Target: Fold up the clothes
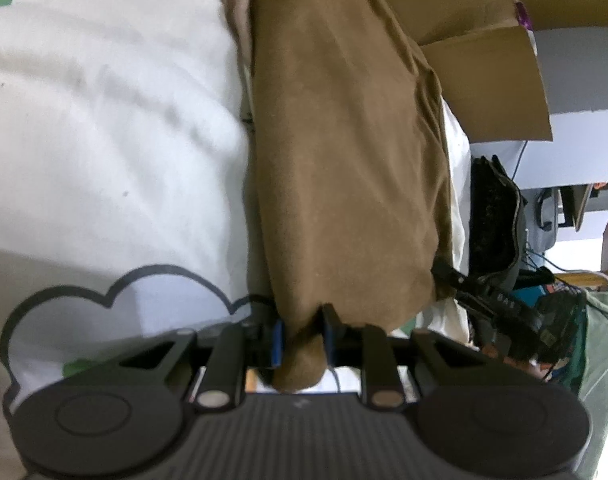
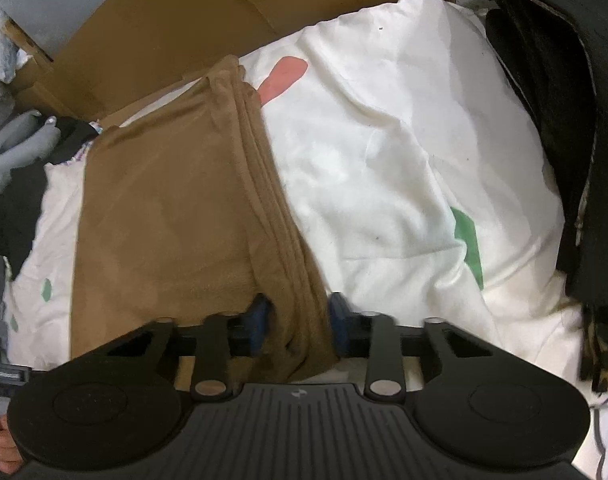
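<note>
A: Where's the garment rn?

B: Brown cloth (image 1: 344, 152), already folded into a long strip, lying on a white quilt (image 1: 103, 120) w/ cloud and leaf prints, on what looks like a bed. Cardboard box (image 1: 484, 20) behind it.

A: Left tool?

B: Left tool (image 1: 301, 340) is nearly closed, blue pads pinching a bunched end of the cloth. Fabric puckers between them, so it's a real grip.

A: Right one?

B: Right tool (image 2: 299, 320) straddles the stacked layered edge at its own near end. Jaws stand a bit wider than the left's, cloth betw. them. Left pad (image 2: 259, 316) meets the fabric; the right pad sits just beside the folds, so I'd call it a grip, but contact on that side is less sure.

A: Which way does it run from each?

B: Long axis runs straight away from both tools, towards the box. Each has a near corner, the rest stretches ahead. In the left view the cloth is centre and right, quilt to the left. In the right view the cloth is left of centre, stacked edges down the middle, quilt to the right.

A: So next move?

B: Prob. lift both near corners and carry them fwd along that axis onto the far end, halving the strip. Both hands equally near, so keep them level or the layers slip.
</note>
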Available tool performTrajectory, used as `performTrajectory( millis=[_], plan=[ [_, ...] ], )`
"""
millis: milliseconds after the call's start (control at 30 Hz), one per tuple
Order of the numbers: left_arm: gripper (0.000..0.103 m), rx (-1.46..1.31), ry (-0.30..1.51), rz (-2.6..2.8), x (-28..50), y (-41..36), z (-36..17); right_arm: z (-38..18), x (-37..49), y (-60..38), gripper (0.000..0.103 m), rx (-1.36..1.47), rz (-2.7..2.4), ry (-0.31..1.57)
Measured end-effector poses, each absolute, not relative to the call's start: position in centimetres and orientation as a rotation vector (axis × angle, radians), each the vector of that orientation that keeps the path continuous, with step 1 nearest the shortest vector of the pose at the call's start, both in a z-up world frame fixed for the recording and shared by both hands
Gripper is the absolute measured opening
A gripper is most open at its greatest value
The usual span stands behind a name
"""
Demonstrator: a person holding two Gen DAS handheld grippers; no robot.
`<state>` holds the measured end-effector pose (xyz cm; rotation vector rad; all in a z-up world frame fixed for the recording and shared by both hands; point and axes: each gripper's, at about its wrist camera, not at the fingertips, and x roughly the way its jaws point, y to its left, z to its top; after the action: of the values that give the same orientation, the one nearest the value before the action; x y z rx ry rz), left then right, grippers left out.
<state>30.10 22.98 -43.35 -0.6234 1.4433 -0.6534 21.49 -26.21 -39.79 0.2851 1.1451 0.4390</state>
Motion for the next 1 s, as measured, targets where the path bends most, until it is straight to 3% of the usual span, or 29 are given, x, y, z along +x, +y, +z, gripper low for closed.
performTrajectory(
  millis=[67,167,667,1000],
  plan=[
    [0.013,-0.594,1.454,-0.656,30.2,22.8,-43.2,-39.7,21.3,-26.7,0.012,0.331,0.434,1.144],
    [0.009,-0.552,1.476,-0.655,30.4,22.2,-42.4,-39.2,20.9,-26.7,0.009,0.350,0.423,1.128],
    [0.007,-0.412,1.580,-0.682,30.1,23.0,-37.6,-36.3,17.2,-27.1,0.008,0.405,0.408,1.169],
    [0.008,-0.332,1.699,-0.659,29.2,20.7,-39.0,-35.5,13.1,-27.1,0.008,0.389,0.379,1.233]
  ],
)
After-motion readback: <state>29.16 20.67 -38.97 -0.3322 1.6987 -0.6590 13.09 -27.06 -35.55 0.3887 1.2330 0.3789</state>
